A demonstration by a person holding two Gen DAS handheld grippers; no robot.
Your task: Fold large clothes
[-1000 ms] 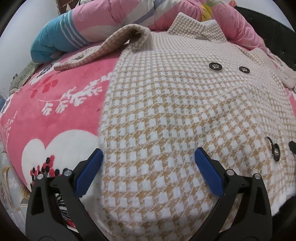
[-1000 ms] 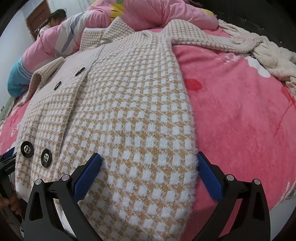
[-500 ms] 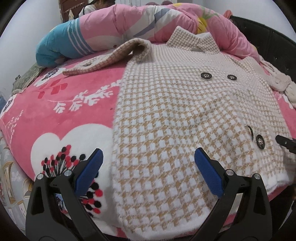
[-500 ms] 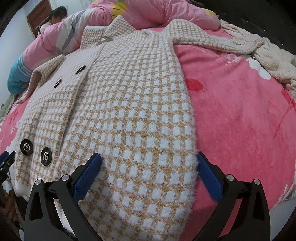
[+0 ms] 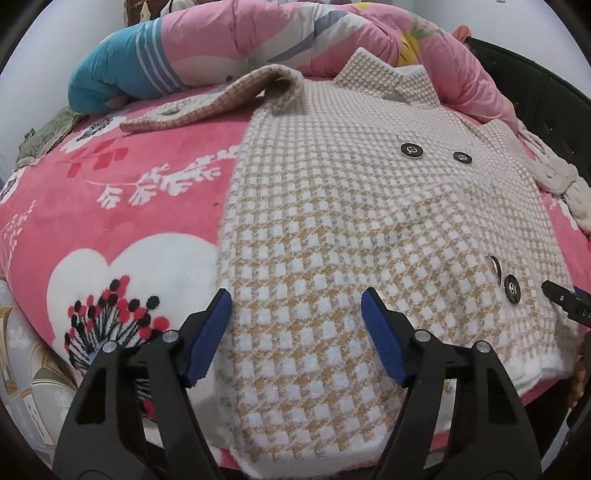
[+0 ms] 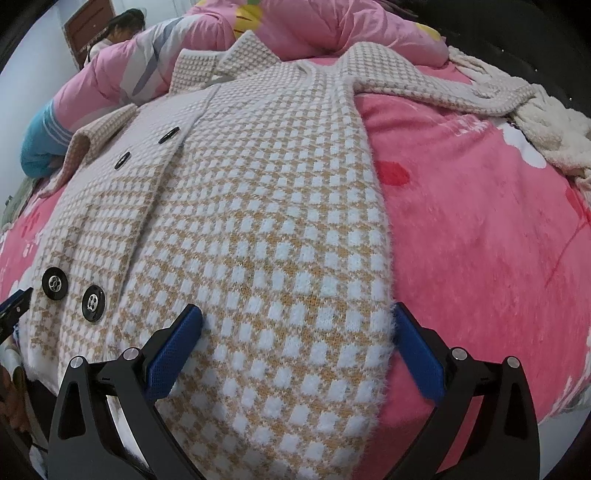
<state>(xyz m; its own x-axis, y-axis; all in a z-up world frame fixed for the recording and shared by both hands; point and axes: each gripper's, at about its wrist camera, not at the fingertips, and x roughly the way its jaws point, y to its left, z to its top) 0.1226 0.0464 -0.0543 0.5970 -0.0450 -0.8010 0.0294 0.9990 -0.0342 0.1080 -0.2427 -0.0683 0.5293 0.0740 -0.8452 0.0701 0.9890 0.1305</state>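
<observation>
A tan-and-white houndstooth coat (image 5: 351, 206) with black buttons lies spread front-up on a pink bed, collar at the far end; it also shows in the right wrist view (image 6: 258, 221). My left gripper (image 5: 295, 328) is open and empty, its blue pads over the coat's hem at its left edge. My right gripper (image 6: 295, 347) is open and empty over the hem at the coat's right edge. The left sleeve (image 5: 207, 107) lies folded out to the left, the right sleeve (image 6: 436, 88) stretches out to the right.
The pink blanket (image 5: 110, 206) with white hearts covers the bed. A pink and blue quilt (image 5: 221, 48) is piled at the far end. A cream knitted garment (image 6: 554, 129) lies at the right. A person (image 6: 118, 29) sits far behind. The bed's near edge is just below the hem.
The left gripper pulled back from the coat, showing more of the hem and blanket, then closed its jaws somewhat. The right gripper has barely moved.
</observation>
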